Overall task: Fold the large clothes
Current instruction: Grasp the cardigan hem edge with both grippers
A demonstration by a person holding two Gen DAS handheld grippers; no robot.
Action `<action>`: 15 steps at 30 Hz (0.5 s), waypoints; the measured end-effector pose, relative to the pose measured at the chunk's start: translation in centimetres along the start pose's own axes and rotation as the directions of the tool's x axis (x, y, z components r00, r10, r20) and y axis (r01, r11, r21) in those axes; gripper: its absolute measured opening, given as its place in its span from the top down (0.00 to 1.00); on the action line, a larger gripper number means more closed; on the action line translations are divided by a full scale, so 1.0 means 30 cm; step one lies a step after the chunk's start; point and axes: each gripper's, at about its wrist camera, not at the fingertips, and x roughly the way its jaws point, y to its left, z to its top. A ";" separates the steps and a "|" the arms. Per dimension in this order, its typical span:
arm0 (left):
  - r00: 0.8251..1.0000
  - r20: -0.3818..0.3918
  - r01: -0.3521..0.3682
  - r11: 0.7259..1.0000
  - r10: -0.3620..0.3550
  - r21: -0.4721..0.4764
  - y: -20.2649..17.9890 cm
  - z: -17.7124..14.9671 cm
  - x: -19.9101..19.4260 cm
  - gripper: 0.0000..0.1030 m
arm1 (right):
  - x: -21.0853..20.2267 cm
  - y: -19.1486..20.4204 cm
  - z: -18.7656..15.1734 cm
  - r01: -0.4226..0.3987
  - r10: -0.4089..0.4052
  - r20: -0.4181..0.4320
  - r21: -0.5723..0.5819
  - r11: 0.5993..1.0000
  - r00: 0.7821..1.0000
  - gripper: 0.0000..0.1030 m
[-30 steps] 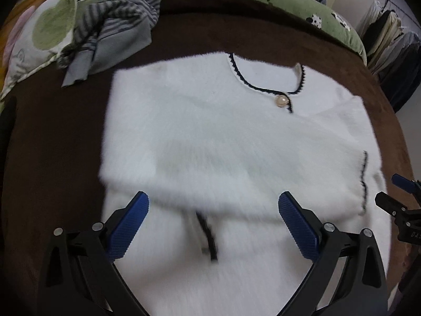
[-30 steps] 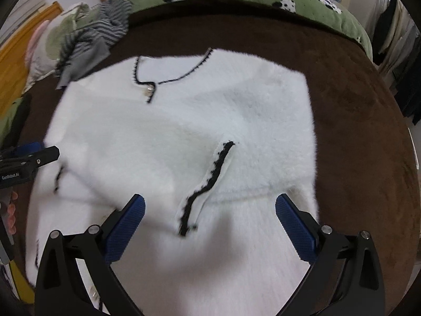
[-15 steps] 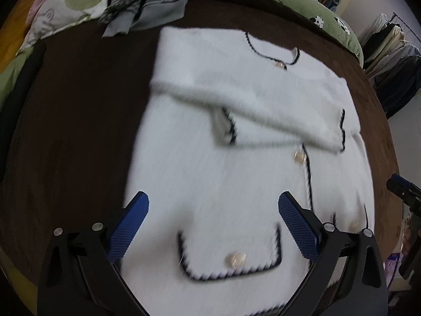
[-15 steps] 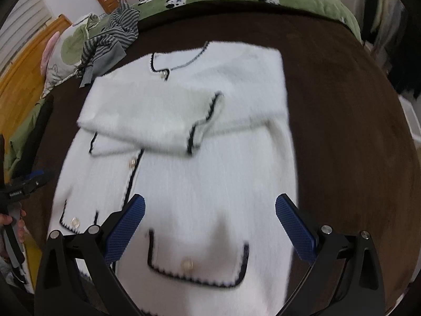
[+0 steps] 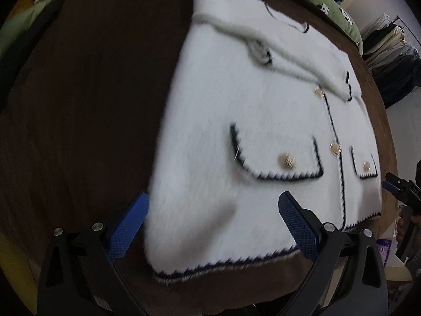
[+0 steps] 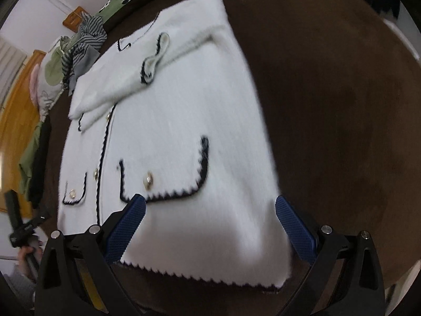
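Observation:
A white fuzzy cardigan (image 5: pixel 257 121) with black trim, gold buttons and two front pockets lies flat on a brown blanket (image 5: pixel 92 105); it also shows in the right wrist view (image 6: pixel 168 131). Both sleeves are folded across its chest. My left gripper (image 5: pixel 213 223) is open and empty over the hem's left corner. My right gripper (image 6: pixel 210 226) is open and empty over the hem's right corner. Each gripper shows at the other view's edge: the right (image 5: pixel 397 188), the left (image 6: pixel 23 226).
A striped grey garment (image 6: pixel 84 39) lies crumpled at the bed's far end beside a patterned pillow (image 6: pixel 50 71). A green quilt (image 5: pixel 336 10) borders the blanket's far side. Clothes (image 5: pixel 389 52) hang at the right. An orange wooden board (image 6: pixel 18 115) stands at the left.
Both grippers have pulled back from the chest and sleeves to the cardigan's hem, staying open. The pockets and hem have come into view; the sleeves lie folded across the chest.

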 end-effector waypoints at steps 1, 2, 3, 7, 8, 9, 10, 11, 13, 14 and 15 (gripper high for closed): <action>1.000 -0.006 -0.001 1.000 0.001 -0.009 0.012 -0.018 0.012 0.06 | 0.003 -0.027 -0.013 -0.026 0.026 -0.005 0.024 0.999 1.000 0.05; 1.000 -0.012 -0.003 1.000 0.003 -0.017 0.021 -0.030 0.021 0.06 | 0.004 -0.044 -0.022 -0.040 0.040 -0.008 0.035 0.999 0.999 0.05; 1.000 -0.020 -0.002 1.000 0.001 -0.028 0.032 -0.040 0.031 0.06 | 0.003 -0.058 -0.028 -0.045 0.045 -0.008 0.040 0.998 0.999 0.05; 0.999 -0.048 0.013 0.998 -0.016 -0.063 0.061 -0.081 0.074 0.06 | 0.023 -0.111 -0.051 -0.093 0.097 -0.044 0.080 0.992 0.994 0.05; 0.998 -0.051 0.017 0.998 -0.020 -0.067 0.062 -0.089 0.081 0.06 | 0.028 -0.112 -0.054 -0.095 0.098 -0.048 0.071 0.993 0.994 0.05; 0.998 -0.052 0.018 0.998 -0.021 -0.065 0.061 -0.095 0.087 0.06 | 0.032 -0.108 -0.055 -0.092 0.095 -0.054 0.056 0.994 0.994 0.05; 0.999 -0.050 0.015 0.998 -0.018 -0.057 0.057 -0.098 0.092 0.06 | 0.036 -0.100 -0.056 -0.085 0.087 -0.064 0.033 0.996 0.994 0.05; 0.999 -0.049 0.012 0.999 -0.014 -0.052 0.055 -0.100 0.095 0.06 | 0.041 -0.094 -0.056 -0.076 0.077 -0.074 0.011 0.997 0.994 0.05; 0.999 -0.047 0.011 0.999 -0.013 -0.051 0.054 -0.100 0.099 0.06 | 0.046 -0.088 -0.060 -0.073 0.071 -0.086 -0.015 0.997 0.994 0.05; 0.999 -0.047 0.012 0.998 -0.015 -0.053 0.053 -0.099 0.100 0.06 | 0.048 -0.088 -0.061 -0.074 0.073 -0.091 -0.018 0.997 0.993 0.05; 0.999 -0.046 0.015 0.998 -0.018 -0.059 0.052 -0.098 0.100 0.06 | 0.051 -0.087 -0.060 -0.074 0.072 -0.097 -0.024 0.997 0.993 0.05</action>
